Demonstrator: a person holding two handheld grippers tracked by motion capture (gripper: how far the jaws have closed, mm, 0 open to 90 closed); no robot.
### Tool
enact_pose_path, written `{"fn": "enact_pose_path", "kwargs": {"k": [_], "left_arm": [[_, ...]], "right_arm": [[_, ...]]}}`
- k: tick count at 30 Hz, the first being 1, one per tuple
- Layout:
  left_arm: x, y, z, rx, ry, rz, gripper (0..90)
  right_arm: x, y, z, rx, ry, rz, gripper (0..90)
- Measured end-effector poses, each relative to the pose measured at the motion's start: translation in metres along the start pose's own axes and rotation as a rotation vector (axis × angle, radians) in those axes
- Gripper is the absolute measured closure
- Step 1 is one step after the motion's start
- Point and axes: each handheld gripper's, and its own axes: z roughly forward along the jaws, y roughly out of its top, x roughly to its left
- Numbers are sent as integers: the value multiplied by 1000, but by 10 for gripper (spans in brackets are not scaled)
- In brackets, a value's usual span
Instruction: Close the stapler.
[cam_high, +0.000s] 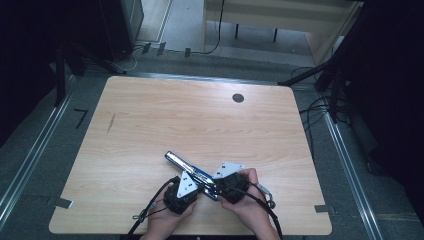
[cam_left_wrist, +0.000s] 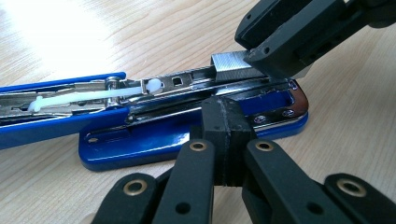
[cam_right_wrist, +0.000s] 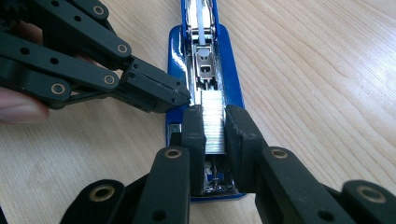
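Closed on the strip of staples (cam_right_wrist: 213, 123), the right gripper (cam_right_wrist: 214, 125) holds it over the open blue stapler (cam_right_wrist: 233, 88) at the table's (cam_high: 150, 120) near edge; keep it aligned with the channel. The left gripper (cam_left_wrist: 229, 135), shut empty, steadies the base.

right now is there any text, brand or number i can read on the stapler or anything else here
None can be read: the open blue stapler, the staple strip held by the right hand-held gripper and the table bear no legible text.
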Motion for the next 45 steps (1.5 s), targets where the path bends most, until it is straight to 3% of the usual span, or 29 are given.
{"fn": "enact_pose_path", "kwargs": {"k": [23,33,39,45], "left_arm": [[0,0,0,2,0,1,900],[0,0,0,1,-1,-3,900],[7,0,-1,5,-23,-53,900],[8,0,-1,1,-29,-64,900]], "right_arm": [[-1,-1,0,-11,5,-16,787],[-1,-1,-1,-26,14,1,767],[5,-4,4,-32,21,-34,741],[15,-7,8,-56,-46,-129,724]]}}
